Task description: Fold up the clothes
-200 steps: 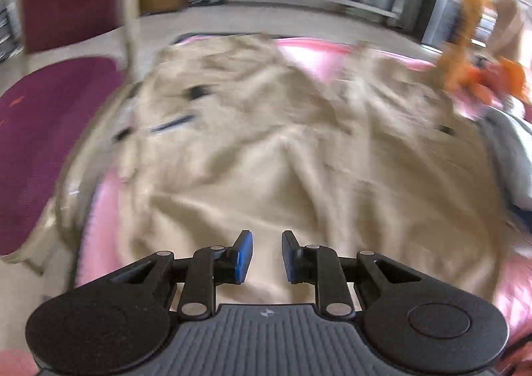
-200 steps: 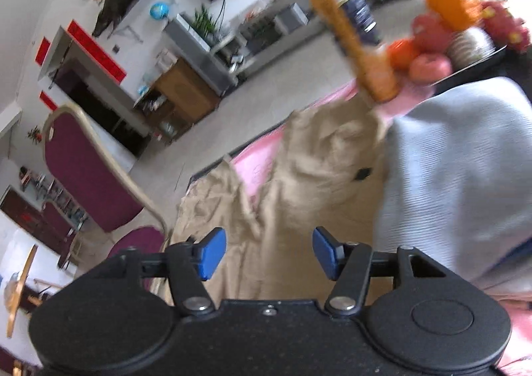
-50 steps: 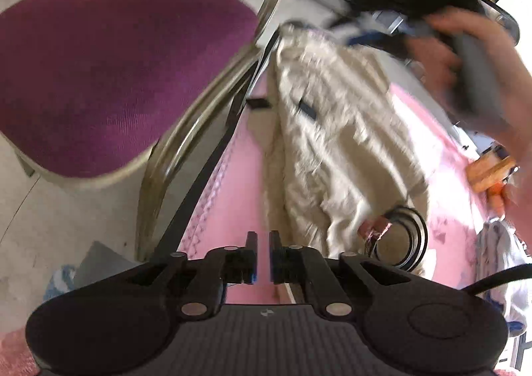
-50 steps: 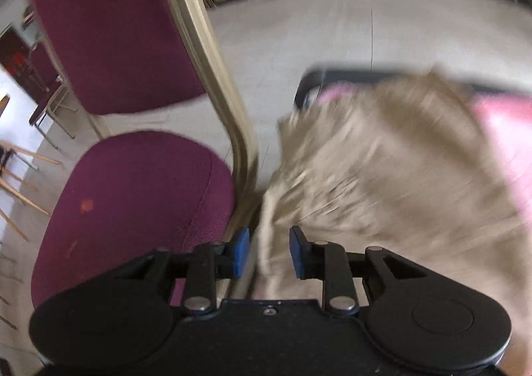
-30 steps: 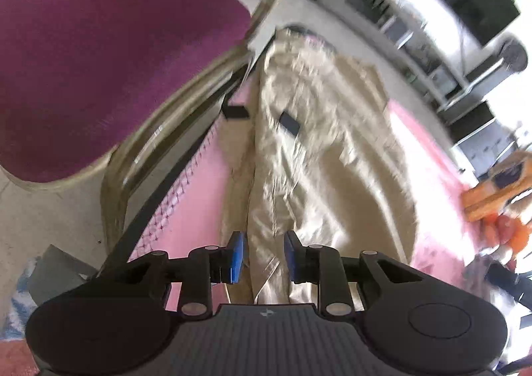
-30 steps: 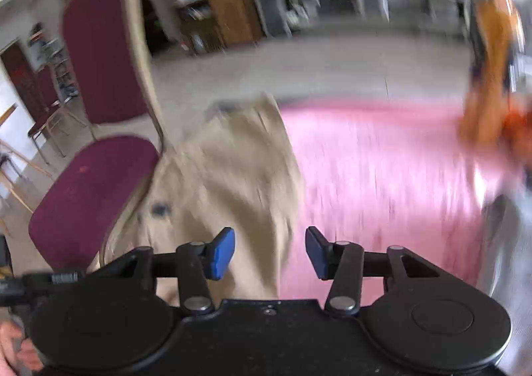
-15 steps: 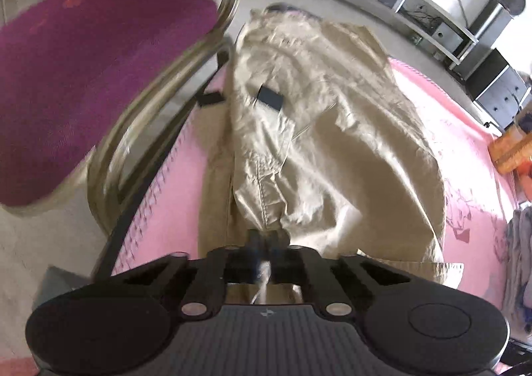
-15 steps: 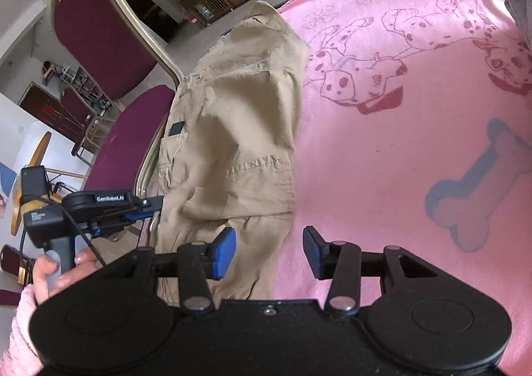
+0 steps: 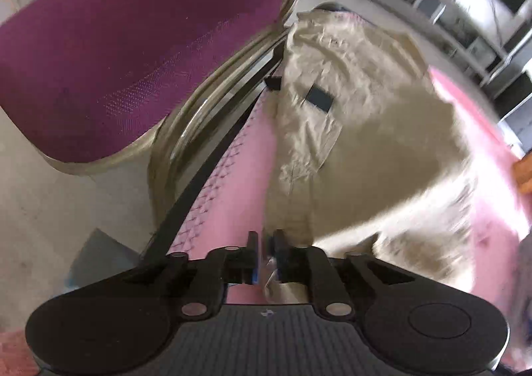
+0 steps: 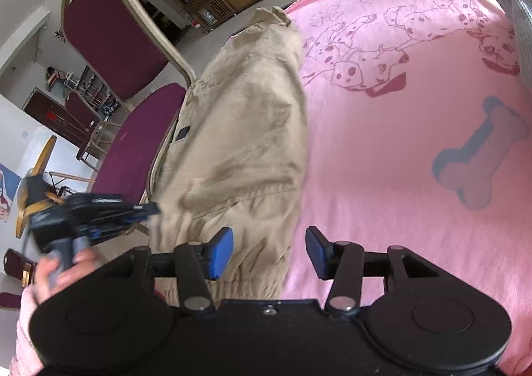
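Along the left edge of the pink dog-print blanket (image 10: 415,150) lie the khaki cargo trousers (image 10: 246,143), doubled lengthwise, their long axis running from the near cuffs to the far waistband, just beside the maroon chair (image 10: 133,140). The left gripper (image 9: 265,251) is the nearer tool: its fingers are pressed together on a fold of khaki cloth at the trousers' near left end, low over the blanket's edge, with the rest of the garment stretching away ahead of it and to its right. In the right wrist view the person's hand (image 10: 63,273) grasps that tool's handle at the near left. The right gripper (image 10: 268,251) hovers above the near cuff end, jaws spread and pinching nothing, the trousers lying ahead and left of it. Any fold bringing cuffs toward waistband would run along that near-to-far axis.
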{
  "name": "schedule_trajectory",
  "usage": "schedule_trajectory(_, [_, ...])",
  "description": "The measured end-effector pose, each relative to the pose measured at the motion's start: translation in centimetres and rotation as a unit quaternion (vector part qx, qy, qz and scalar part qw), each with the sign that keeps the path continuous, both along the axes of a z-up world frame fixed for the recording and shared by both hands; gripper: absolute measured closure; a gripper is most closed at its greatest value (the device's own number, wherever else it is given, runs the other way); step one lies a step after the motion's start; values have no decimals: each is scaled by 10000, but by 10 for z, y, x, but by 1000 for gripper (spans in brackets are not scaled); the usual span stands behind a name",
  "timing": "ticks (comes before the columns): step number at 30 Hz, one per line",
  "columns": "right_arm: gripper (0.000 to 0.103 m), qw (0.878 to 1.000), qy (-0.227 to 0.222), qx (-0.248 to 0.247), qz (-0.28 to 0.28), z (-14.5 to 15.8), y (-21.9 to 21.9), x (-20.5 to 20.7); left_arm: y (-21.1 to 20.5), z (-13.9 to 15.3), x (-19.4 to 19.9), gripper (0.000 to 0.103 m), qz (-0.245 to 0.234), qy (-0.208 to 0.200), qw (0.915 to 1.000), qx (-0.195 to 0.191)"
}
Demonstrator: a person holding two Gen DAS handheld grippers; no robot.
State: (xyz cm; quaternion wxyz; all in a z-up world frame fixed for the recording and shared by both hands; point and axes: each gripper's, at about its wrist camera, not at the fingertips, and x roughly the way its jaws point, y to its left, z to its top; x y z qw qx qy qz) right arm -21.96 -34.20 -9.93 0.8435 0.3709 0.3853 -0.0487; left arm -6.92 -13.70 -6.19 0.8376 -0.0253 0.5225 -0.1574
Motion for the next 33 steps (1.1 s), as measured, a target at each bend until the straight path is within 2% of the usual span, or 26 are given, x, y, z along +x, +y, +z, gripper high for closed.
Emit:
schedule_trajectory(2, [52, 9998, -96, -137, 77, 7, 9, -6, 0, 8, -9, 77, -31, -285, 9994, 175])
schedule_trajectory(6, [46, 9989, -161, -398, 162, 13, 21, -15, 12, 23, -30, 73, -123, -612, 9979, -198])
schedule_trajectory(8, [46, 9993, -141, -347, 86, 8, 21, -16, 14, 20, -38, 73, -278, -427, 9980, -383])
schedule_trajectory(11, [49, 9999, -79, 61, -69, -9, 14, -13, 8, 9, -46, 73, -491, -32, 9978, -438])
schedule_trajectory(14, [50, 9992, 54, 392, -93, -24, 13, -6, 9, 5, -60, 72, -571, 82, 9977, -362])
schedule_trajectory(16, [50, 9992, 142, 384, -42, -30, 17, -1, 14, 3, -68, 65, -613, 126, 9974, -353])
schedule_trajectory(19, [50, 9991, 190, 373, -9, -40, 20, 6, 12, 2, -70, 66, -692, 58, 9969, -382])
schedule_trajectory(21, [51, 9989, 165, 430, -25, -44, 21, 10, 1, -1, -69, 69, -799, -49, 9964, -283])
schedule_trajectory(22, [54, 9989, 151, 442, -35, -45, 22, 11, -4, -2, -68, 75, -850, -101, 9961, -232])
schedule_trajectory(23, [63, 9991, 149, 402, -37, -45, 23, 12, -8, -4, -67, 80, -868, -139, 9960, -155])
schedule_trajectory(24, [67, 9993, 151, 346, -36, -45, 24, 11, -11, -3, -68, 93, -891, -223, 9957, -82])
schedule_trajectory(25, [70, 9995, 151, 261, -27, -43, 26, 11, -13, -3, -69, 99, -914, -310, 9953, -12])
schedule_trajectory(27, [75, 9999, 151, 71, -2, -41, 30, 9, -17, 4, -76, 101, -988, -644, 9930, 7])
schedule_trajectory(31, [78, 9998, 29, 214, 24, -33, 32, 5, -17, -2, -68, 99, -781, -554, 9950, 288])
schedule_trajectory(33, [74, 9996, 12, 244, 104, -27, 32, 7, -17, -5, -65, 97, -678, -509, 9955, 428])
